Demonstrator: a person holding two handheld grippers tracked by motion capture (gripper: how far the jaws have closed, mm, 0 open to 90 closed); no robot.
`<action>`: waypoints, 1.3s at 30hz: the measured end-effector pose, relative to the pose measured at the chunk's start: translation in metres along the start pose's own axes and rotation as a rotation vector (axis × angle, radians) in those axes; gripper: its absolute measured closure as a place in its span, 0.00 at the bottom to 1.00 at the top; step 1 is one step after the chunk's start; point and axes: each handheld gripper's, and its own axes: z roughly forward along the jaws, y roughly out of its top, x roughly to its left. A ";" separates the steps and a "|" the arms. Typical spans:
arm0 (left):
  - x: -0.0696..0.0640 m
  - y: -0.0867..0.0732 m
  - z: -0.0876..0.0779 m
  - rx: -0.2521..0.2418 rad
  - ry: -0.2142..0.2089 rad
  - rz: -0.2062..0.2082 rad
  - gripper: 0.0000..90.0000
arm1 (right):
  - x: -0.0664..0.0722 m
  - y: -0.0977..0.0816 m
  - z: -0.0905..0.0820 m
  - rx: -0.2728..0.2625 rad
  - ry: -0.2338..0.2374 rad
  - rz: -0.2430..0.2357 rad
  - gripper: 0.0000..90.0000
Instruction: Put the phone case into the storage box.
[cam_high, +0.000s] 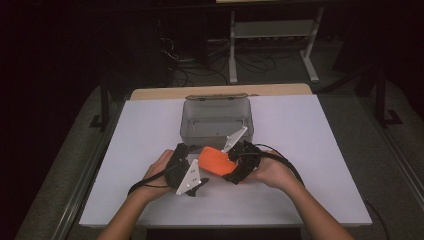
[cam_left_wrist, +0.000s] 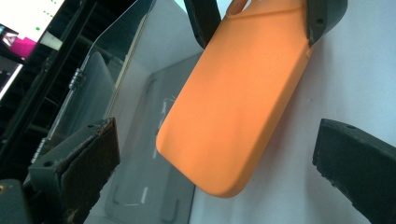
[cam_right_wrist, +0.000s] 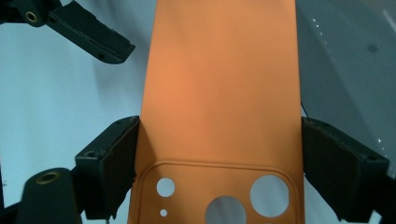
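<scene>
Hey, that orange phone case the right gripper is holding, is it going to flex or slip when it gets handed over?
The orange phone case is probably light and a bit bendy: it looks like a thin empty shell with open camera holes. The right gripper clamps its side edges, so squeezing may bow it. Its matte skin looks grippy, so slipping seems unlikely.

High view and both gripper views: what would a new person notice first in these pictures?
The bright orange phone case stands out first, held above the white table near the front middle. The right gripper is shut on its camera-hole end, while the left gripper is open, its jaws on either side of the other end without touching it. Behind them stands a clear plastic box.
</scene>
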 end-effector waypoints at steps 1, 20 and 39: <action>-0.001 0.000 0.000 -0.002 0.004 0.008 0.00 | 0.000 0.000 0.000 0.000 0.000 0.000 0.17; -0.010 0.004 0.004 0.077 0.080 0.198 0.00 | 0.000 0.000 0.000 0.000 0.001 -0.004 0.17; -0.019 0.005 0.009 0.111 0.125 0.297 0.00 | 0.000 0.000 0.000 0.001 0.001 0.007 0.17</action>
